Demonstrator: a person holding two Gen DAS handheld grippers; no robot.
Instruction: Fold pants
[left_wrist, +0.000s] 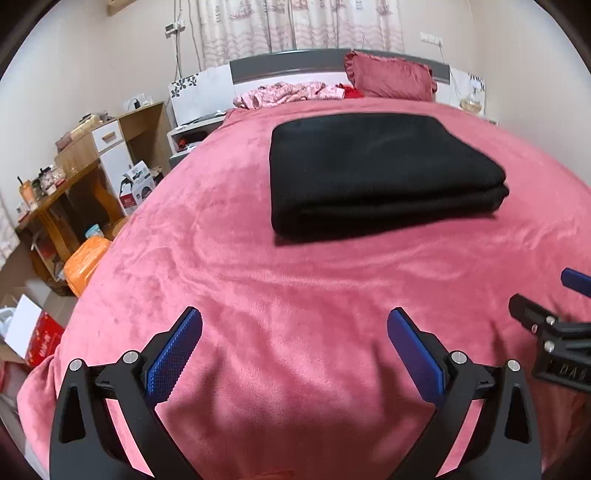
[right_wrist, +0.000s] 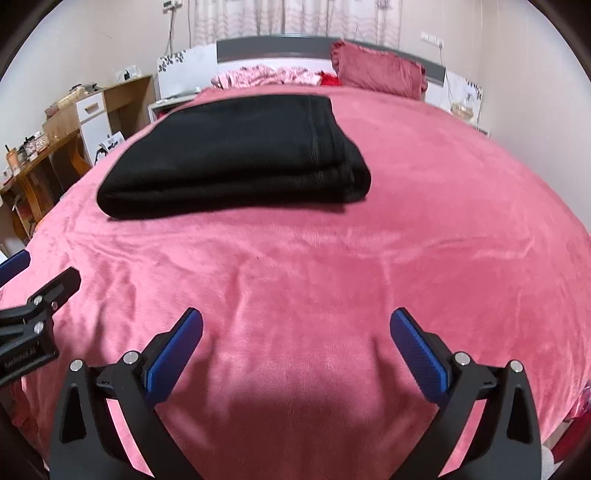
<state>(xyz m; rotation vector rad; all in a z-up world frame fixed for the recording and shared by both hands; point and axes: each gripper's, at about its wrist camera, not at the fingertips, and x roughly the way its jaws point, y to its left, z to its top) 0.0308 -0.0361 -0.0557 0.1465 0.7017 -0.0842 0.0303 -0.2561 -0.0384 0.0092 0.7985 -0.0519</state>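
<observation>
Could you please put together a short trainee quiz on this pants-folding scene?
1. True or false: the black pants lie folded in a flat stack on the pink blanket.
2. Multiple choice: the left gripper and the right gripper are A) both open and empty, B) both shut on the pants, C) one open, one shut.
3. Fill in: at the headboard, beside the crumpled pink floral garment, stands a dark pink ____.

Key: 1 true; 2 A; 3 pillow.
</observation>
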